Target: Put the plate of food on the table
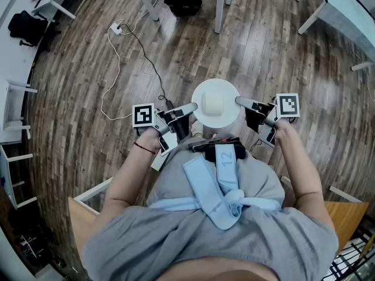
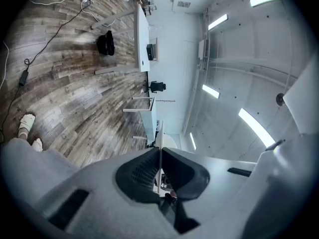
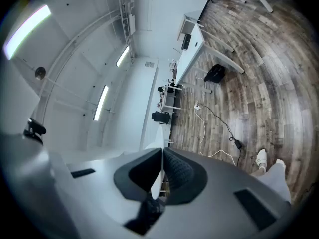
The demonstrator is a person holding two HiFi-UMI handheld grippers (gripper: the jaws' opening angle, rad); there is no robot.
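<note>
A round white plate (image 1: 215,103) with a pale lump of food (image 1: 213,103) on it is held in the air in front of the person, above the wooden floor. My left gripper (image 1: 191,106) is shut on the plate's left rim, and my right gripper (image 1: 239,100) is shut on its right rim. In the left gripper view the plate's rim (image 2: 160,148) shows edge-on as a thin white line between the dark pads (image 2: 139,176). The right gripper view shows the same: the rim (image 3: 158,176) clamped between the dark pads (image 3: 182,176).
White table legs (image 1: 220,7) stand ahead, and a white table (image 1: 345,13) is at the upper right. A black bag (image 1: 183,4) and a white cable with a power strip (image 1: 116,29) lie on the floor. White furniture (image 1: 14,98) lines the left side.
</note>
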